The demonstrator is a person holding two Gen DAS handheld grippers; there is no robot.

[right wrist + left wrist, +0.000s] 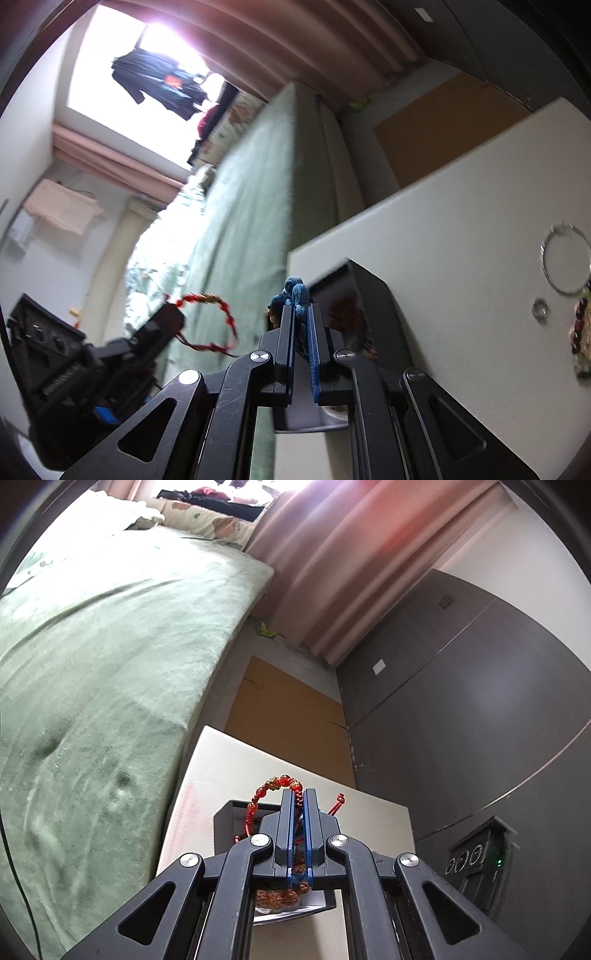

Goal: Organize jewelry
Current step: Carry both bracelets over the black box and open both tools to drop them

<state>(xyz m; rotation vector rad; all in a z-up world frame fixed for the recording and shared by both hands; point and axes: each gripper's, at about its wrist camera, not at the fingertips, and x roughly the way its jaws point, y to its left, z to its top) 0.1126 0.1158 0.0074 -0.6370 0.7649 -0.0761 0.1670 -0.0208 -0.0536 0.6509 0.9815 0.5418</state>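
Observation:
My left gripper (300, 794) is shut on a red beaded bracelet (271, 786), whose loop arches up to the left of the fingers. It hangs over an open black box (226, 821) on the white table (207, 768); brown beads (280, 897) lie inside the box. In the right wrist view my right gripper (300, 308) is shut on a blue beaded piece (295, 290) that sticks out past its tips, just left of the black box (373, 299). The left gripper (162, 321) shows at the left with the red bracelet (225, 314) dangling from it.
On the white table (461, 221) to the right lie a silver bangle (565, 258), a small ring (540, 308) and a dark beaded bracelet (580, 332). A green bed (110, 664) borders the table. Cardboard (288, 701) lies on the floor by a dark wardrobe (480, 701).

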